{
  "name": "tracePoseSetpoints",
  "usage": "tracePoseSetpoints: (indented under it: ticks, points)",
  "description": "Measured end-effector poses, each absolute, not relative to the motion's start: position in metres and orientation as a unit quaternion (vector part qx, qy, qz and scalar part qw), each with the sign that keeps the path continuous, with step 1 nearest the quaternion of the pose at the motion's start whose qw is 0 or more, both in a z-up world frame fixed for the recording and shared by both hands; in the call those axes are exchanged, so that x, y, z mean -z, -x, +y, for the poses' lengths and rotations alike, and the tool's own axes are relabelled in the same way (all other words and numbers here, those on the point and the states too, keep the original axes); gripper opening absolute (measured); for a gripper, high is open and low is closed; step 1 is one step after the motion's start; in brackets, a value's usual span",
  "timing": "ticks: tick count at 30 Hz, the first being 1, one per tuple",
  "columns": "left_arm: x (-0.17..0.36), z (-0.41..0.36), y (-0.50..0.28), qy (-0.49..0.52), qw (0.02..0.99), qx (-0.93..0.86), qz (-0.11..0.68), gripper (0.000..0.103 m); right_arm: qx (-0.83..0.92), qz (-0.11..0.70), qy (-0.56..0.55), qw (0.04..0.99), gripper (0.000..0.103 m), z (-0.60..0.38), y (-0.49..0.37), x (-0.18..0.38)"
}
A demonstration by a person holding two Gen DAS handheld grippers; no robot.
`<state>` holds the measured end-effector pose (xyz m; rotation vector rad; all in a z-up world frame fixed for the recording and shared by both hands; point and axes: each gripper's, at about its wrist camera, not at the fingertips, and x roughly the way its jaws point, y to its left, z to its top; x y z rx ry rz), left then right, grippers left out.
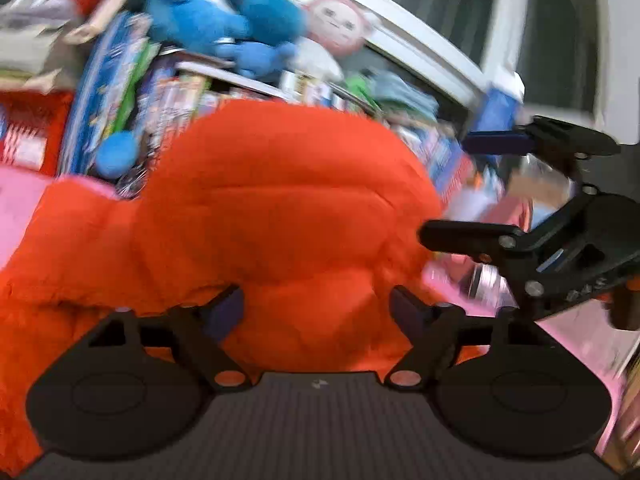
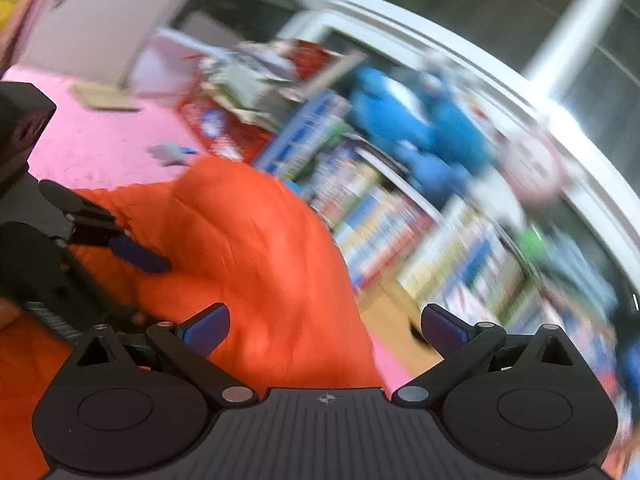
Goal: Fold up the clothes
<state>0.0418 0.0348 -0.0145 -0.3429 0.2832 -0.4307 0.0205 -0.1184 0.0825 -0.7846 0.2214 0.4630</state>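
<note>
The orange garment is soft and puffy, with stitched seams running across it, and it lies heaped in rounded folds on a pink surface. There is 1 such garment in view.

The left gripper has 2 black fingers tipped with dark blue pads; its jaws stand wide apart, with the orange fabric bulging between them, though blur hides whether a pad touches it.

The right gripper is built alike, 2 fingers and 2 blue pads, spread wide with nothing pinched; the garment's edge lies below and to its left. In the left wrist view it hangs to the right of the heap.

Behind, a row of glossy colourful books is blurred, with 1 fuzzy blue plush toy and 1 round pink one on top.
</note>
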Motion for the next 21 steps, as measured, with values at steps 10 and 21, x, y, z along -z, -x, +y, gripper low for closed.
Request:
tracePoseSetpoints:
  ticks: [10,21]
  points:
    - [0.020,0.086,-0.042,0.329,0.920,0.188,0.103,0.089,-0.265,0.214,0.438,0.832,0.096,-0.070,-0.097,-0.071]
    - [0.040,0.117,-0.060,0.436,0.877,0.147,0.138,0.093,0.064,-0.128,0.527,0.838,0.020,-0.062,-0.089,-0.011]
